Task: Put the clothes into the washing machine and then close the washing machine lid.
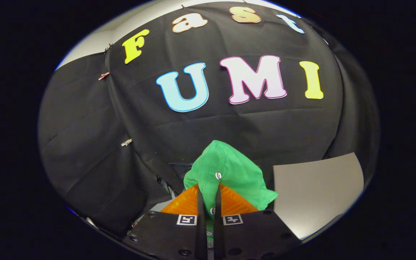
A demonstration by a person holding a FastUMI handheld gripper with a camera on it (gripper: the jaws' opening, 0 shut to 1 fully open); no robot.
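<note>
With its fingers drawn almost together on a fold of cloth, the claw [208, 202] has hold of a green garment [226, 169], both fingers pressing on it along a line of small white buttons [218, 176]. The garment sits between the fingers and bunches up just ahead of them, raised clear of the grey table [316, 187] that shows beyond and to the right. It looks light, soft and limp, likely to sag and swing, so a pinch on a thick fold near the button strip seems a sound hold. Its long axis seems to run away from the fingers, the buttoned edge in line with them. Black cloth hangs behind.
</note>
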